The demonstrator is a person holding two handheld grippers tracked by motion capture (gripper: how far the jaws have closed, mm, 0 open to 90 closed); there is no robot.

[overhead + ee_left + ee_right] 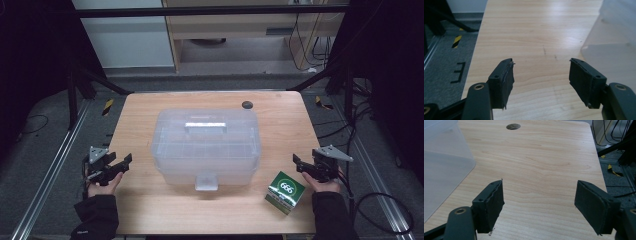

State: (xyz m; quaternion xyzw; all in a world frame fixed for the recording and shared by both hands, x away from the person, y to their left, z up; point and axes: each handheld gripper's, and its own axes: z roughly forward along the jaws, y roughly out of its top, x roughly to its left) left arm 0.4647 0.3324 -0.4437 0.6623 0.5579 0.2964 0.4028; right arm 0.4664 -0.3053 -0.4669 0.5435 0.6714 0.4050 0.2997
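A clear plastic storage box (207, 146) stands in the middle of the wooden table (150, 210), with its lid on and its front latch (206, 181) hanging over the near side. Its long axis runs from left to right across the table, so one short end faces each hand. A small green carton (285, 192) lies near the right corner of the table, just beside the right hand and a little apart from the box.

The left gripper (120, 165) is held at the near left edge of the table, and its jaws stand wide apart with nothing between them. In the left gripper view only bare wood lies between the pads (504, 80), and the pale corner of the box (609, 45) is to the right and farther off. The right gripper (299, 166) is at the near right edge, also with the jaws spread and empty. In the right gripper view the box wall (444, 167) is on the left side, and a dark round hole (513, 126) is seen at the far edge of the table.

The box lies between the two grippers, toward the inside from each of them and a little farther away. Both hands seem about equally near to it, but the right one is clearly nearer to the carton. I judge that the latch, in the middle of the near side, needs a reach inward from either hand.
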